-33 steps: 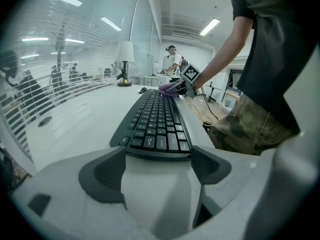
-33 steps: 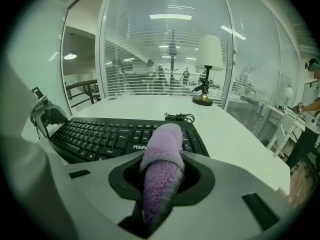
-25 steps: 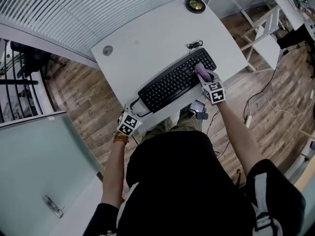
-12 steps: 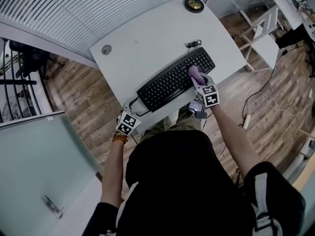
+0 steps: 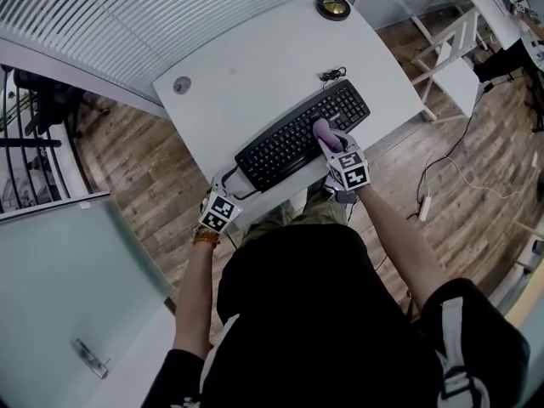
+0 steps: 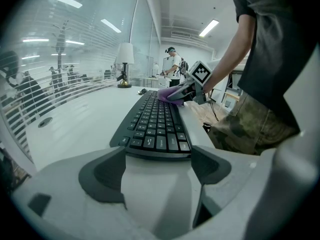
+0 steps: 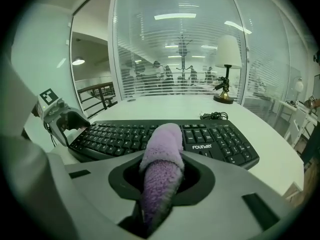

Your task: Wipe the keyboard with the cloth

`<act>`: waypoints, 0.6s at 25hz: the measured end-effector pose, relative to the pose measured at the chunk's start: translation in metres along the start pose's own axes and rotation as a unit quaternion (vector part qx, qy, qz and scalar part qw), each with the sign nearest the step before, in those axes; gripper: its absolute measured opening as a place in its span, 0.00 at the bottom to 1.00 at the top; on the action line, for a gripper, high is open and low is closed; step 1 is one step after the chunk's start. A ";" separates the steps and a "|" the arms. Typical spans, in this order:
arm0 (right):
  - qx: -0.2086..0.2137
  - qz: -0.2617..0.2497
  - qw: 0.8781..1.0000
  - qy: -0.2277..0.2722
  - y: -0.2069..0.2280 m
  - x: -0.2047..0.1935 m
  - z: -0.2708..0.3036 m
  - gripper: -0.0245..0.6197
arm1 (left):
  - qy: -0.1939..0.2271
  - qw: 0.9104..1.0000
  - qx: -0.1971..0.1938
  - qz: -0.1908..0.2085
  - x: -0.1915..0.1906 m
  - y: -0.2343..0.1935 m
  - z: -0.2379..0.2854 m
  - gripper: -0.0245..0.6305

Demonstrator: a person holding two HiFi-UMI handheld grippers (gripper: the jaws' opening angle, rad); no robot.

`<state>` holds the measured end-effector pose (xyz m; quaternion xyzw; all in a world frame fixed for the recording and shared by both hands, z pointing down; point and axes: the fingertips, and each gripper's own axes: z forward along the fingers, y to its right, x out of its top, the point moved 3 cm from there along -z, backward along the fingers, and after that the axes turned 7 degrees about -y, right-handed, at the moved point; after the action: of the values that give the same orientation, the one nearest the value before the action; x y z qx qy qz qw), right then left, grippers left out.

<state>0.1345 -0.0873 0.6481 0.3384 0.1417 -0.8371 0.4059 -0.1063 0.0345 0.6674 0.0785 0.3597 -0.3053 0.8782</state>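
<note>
A black keyboard (image 5: pixel 302 134) lies slantwise near the front edge of the white table (image 5: pixel 255 66). My right gripper (image 5: pixel 338 153) is shut on a rolled purple cloth (image 5: pixel 324 133), which rests on the keys right of the keyboard's middle. In the right gripper view the cloth (image 7: pixel 162 144) sticks out between the jaws over the keyboard (image 7: pixel 200 136). My left gripper (image 5: pixel 223 201) is at the keyboard's left end. In the left gripper view the left gripper (image 6: pixel 159 154) is open, with the end of the keyboard (image 6: pixel 155 126) just ahead of its fingertips.
A lamp base (image 5: pixel 333 5) stands at the table's far corner, and a coiled cable (image 5: pixel 333 76) lies behind the keyboard. A round grommet (image 5: pixel 182 84) sits at the table's left. A white frame (image 5: pixel 450 62) stands on the wooden floor to the right.
My right gripper has slid the cloth leftward along the keyboard, from near its right end toward the middle. The left gripper has stayed at the keyboard's left end.
</note>
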 end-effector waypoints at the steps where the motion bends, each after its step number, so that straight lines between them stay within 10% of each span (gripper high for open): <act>1: 0.003 -0.002 1.000 -0.001 -0.002 0.000 0.000 0.17 | 0.000 1.000 0.000 0.000 0.000 0.000 0.000 0.66; 15: 0.026 -0.030 0.999 -0.002 -0.037 0.005 0.002 0.18 | 0.002 1.000 0.000 -0.001 0.000 -0.001 0.000 0.66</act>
<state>0.1029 -0.0681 0.6446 0.3424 0.1290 -0.8529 0.3723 -0.1067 0.0336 0.6676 0.0784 0.3614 -0.3059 0.8773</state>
